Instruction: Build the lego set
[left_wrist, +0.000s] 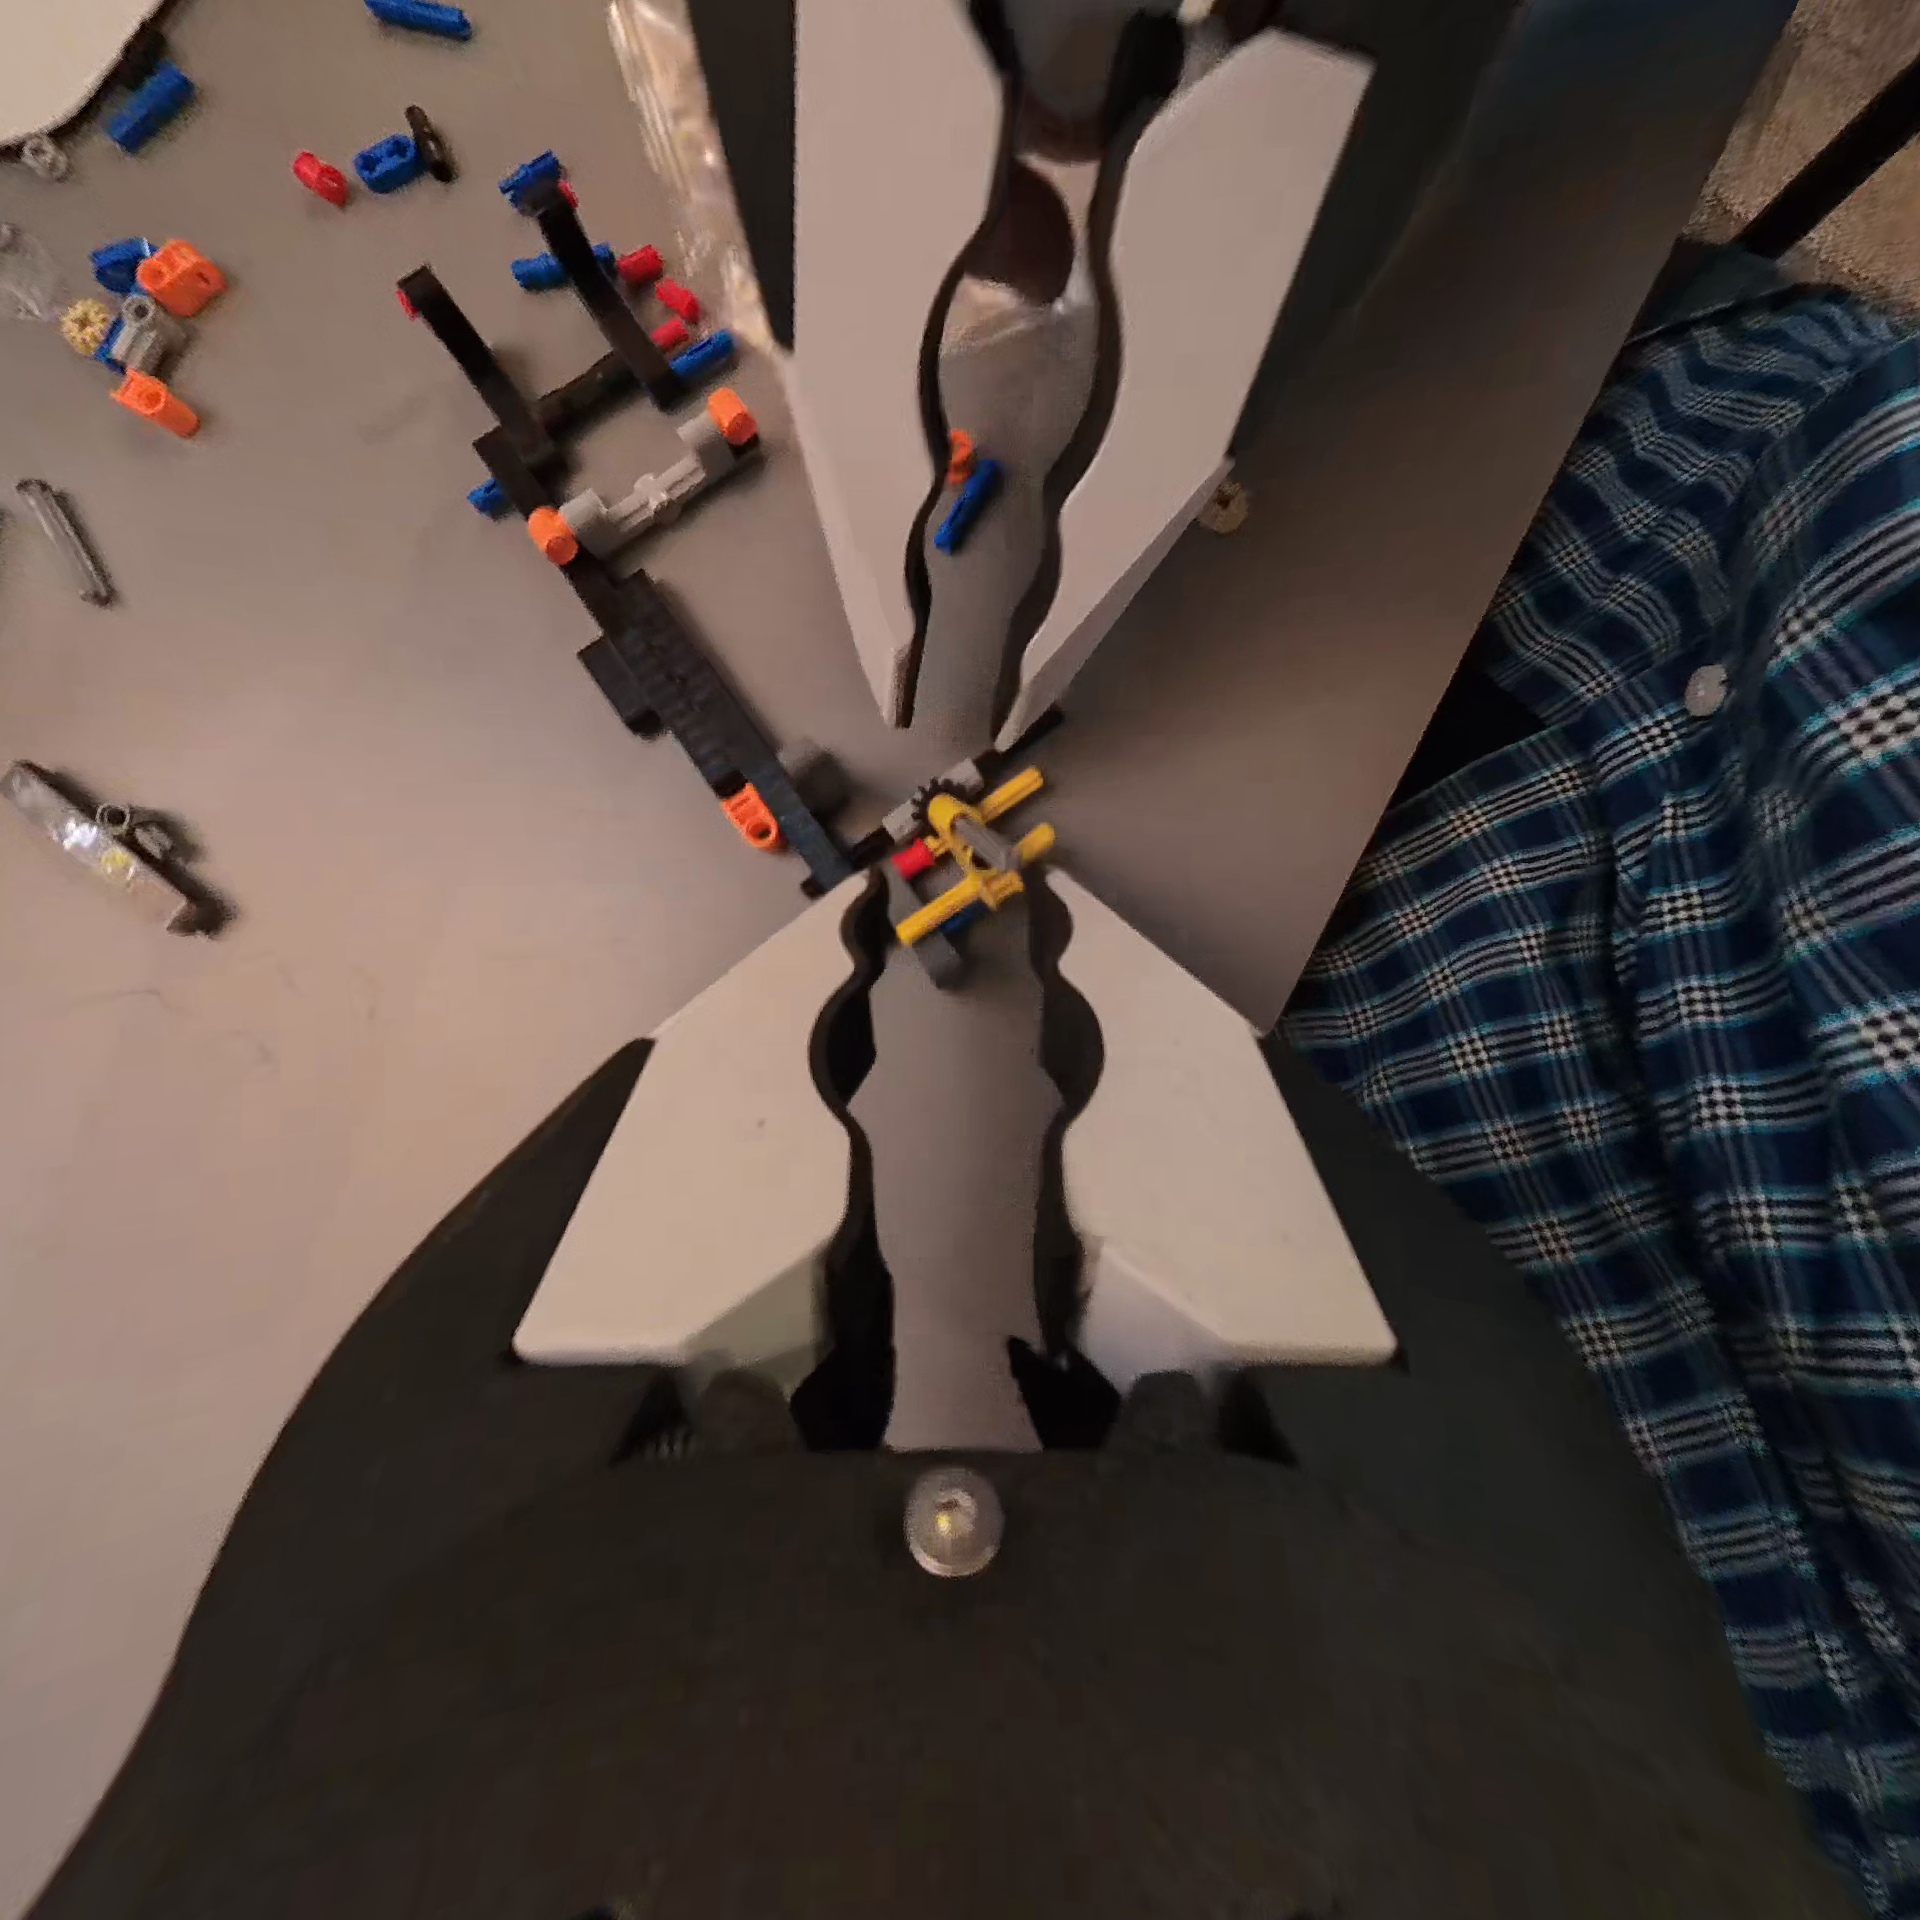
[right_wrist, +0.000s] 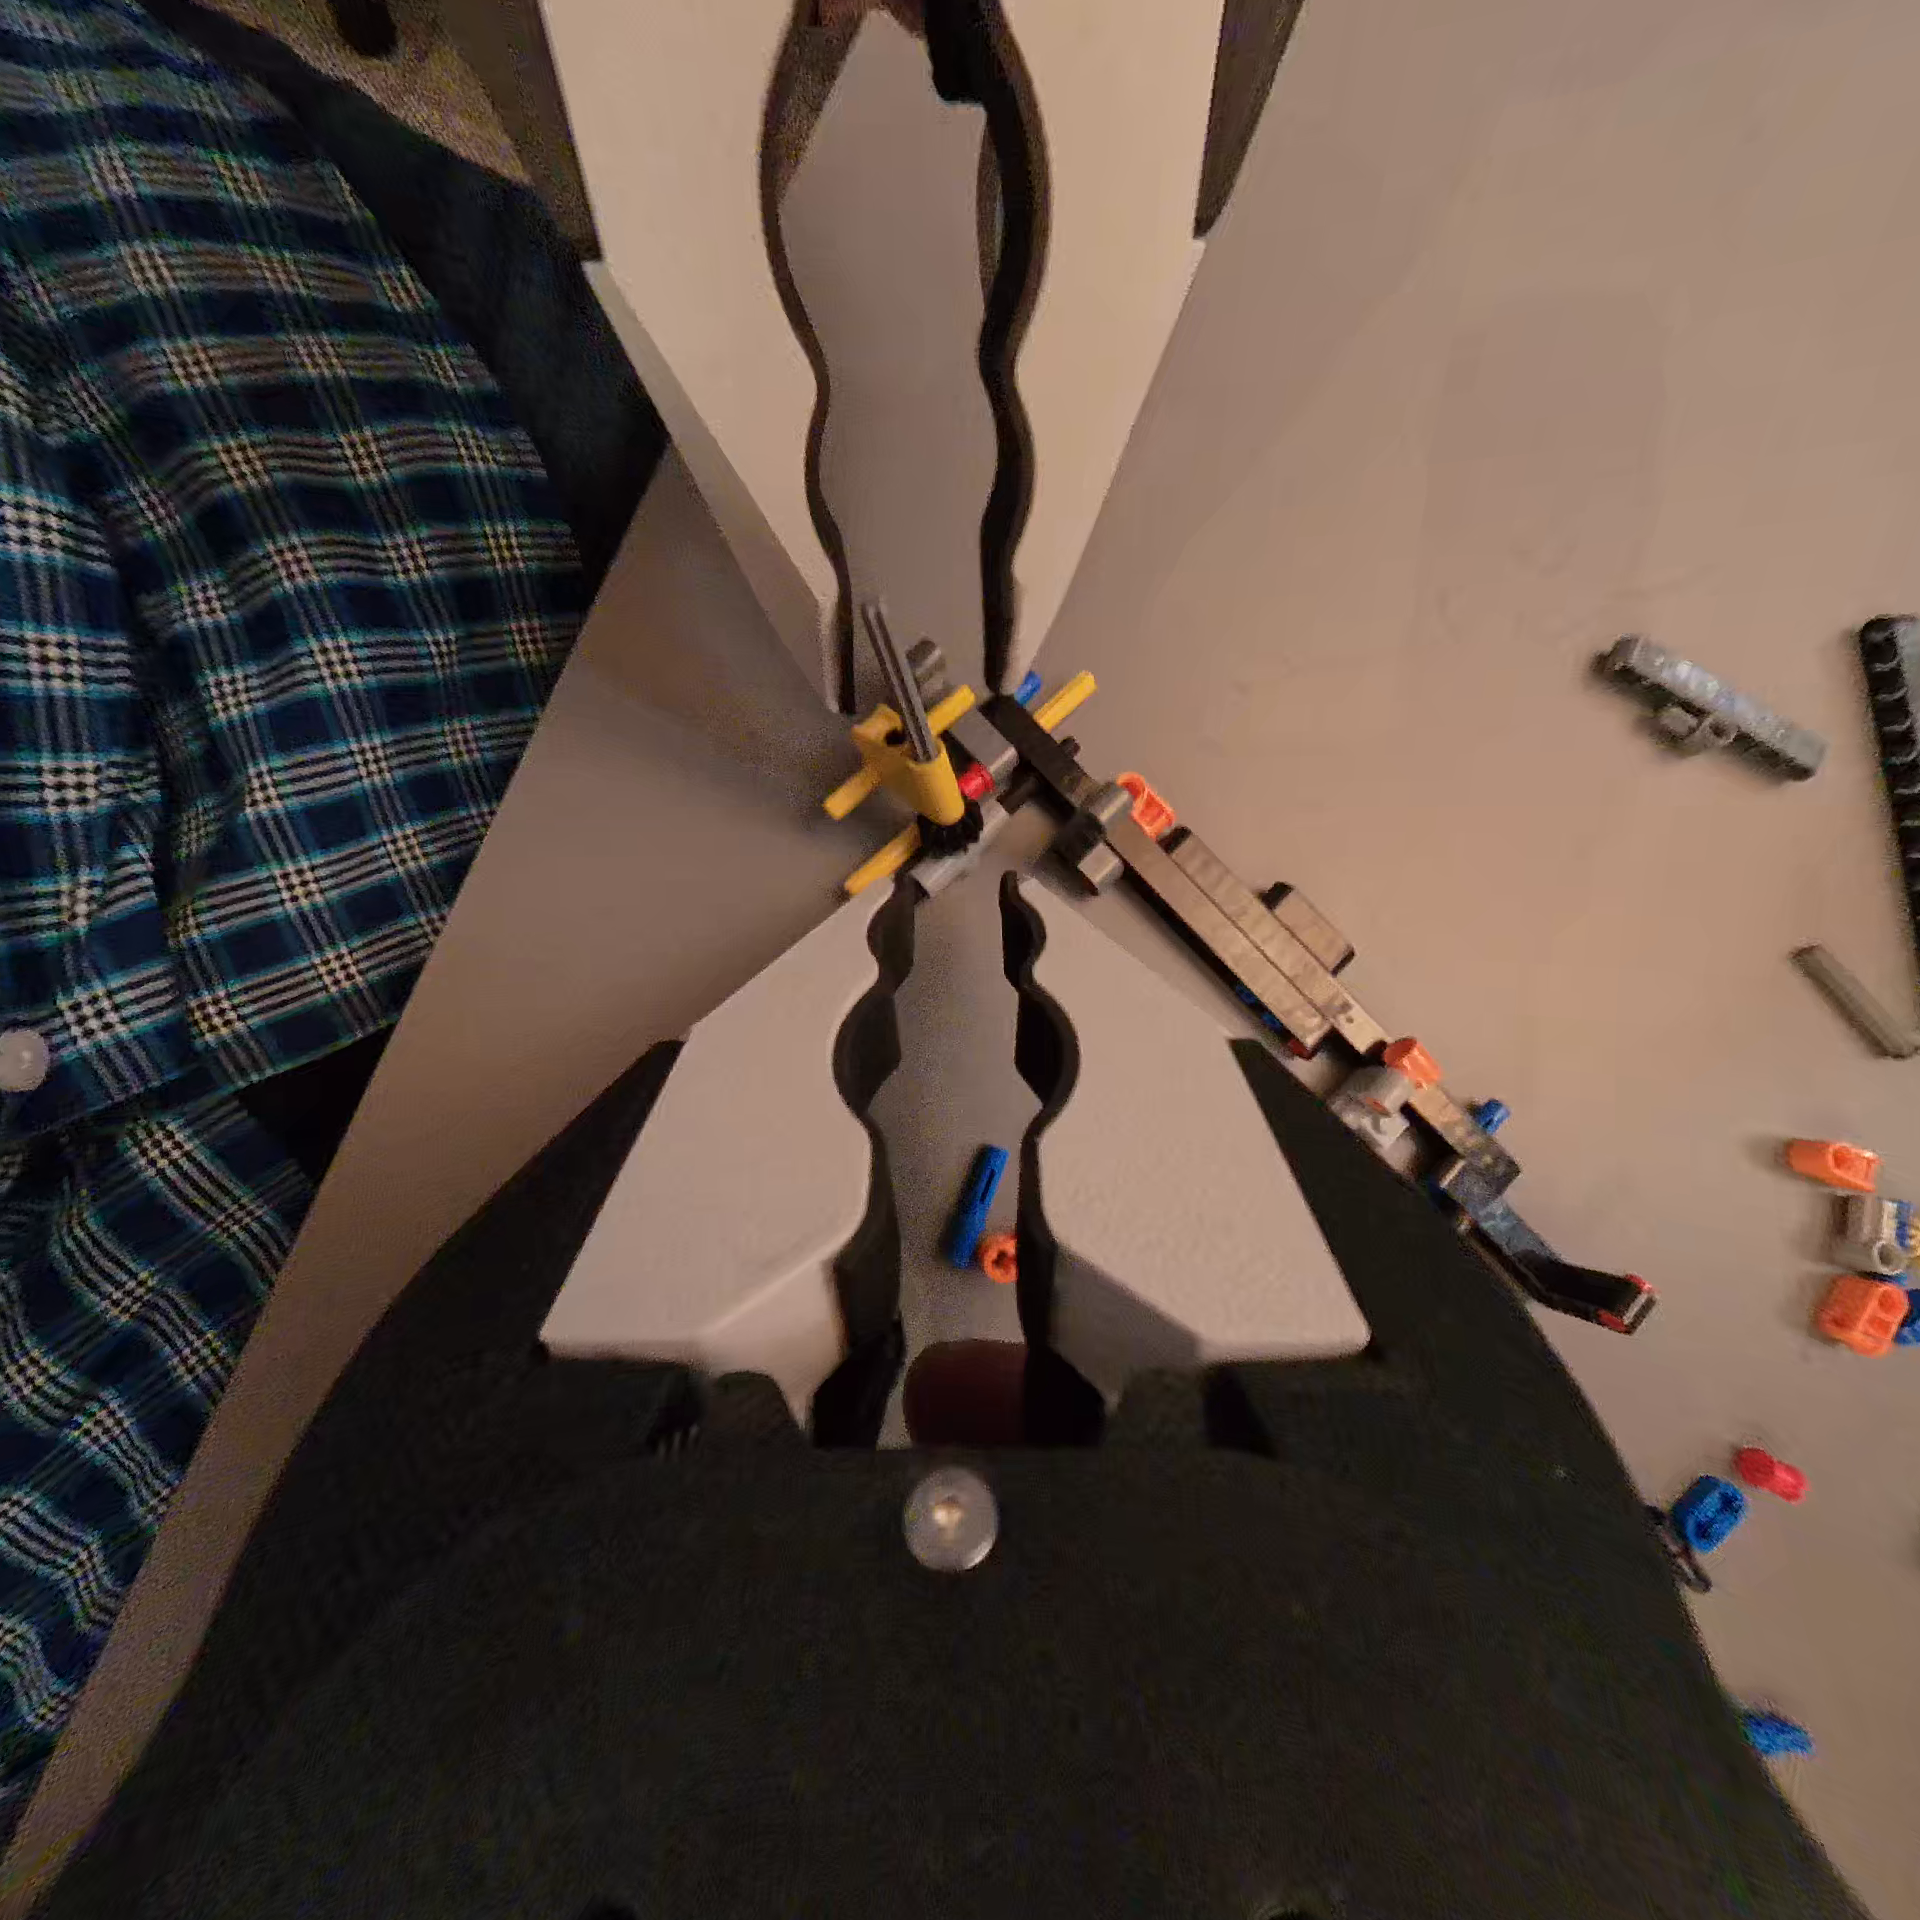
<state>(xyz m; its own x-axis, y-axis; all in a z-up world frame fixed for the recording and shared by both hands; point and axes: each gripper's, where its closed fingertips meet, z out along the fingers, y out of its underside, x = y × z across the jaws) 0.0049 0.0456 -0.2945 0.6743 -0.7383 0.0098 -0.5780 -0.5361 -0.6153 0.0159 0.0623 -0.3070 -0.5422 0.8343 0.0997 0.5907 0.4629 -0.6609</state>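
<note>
The long black and grey lego model (left_wrist: 665, 665) lies slantwise across the grey table (left_wrist: 312, 1039), with orange bushes along it. Its near end carries a yellow connector (left_wrist: 951, 821), yellow cross axles, a small black gear and a grey axle. My left gripper (left_wrist: 956, 883) is closed to a narrow gap around this end. My right gripper (left_wrist: 954, 722) meets it tip to tip from the opposite side. In the right wrist view the right gripper (right_wrist: 954, 888) pinches the grey piece under the gear. The left gripper (right_wrist: 920, 698) stands around the grey axle, above the yellow connector (right_wrist: 904, 774).
A blue pin (right_wrist: 975, 1205) and an orange bush (right_wrist: 997, 1255) lie on the table under my right fingers. Loose blue, red and orange parts (left_wrist: 177, 275) are scattered at the far left. A person's plaid shirt (left_wrist: 1714, 935) is at the table edge. A grey beam (right_wrist: 1714, 712) lies apart.
</note>
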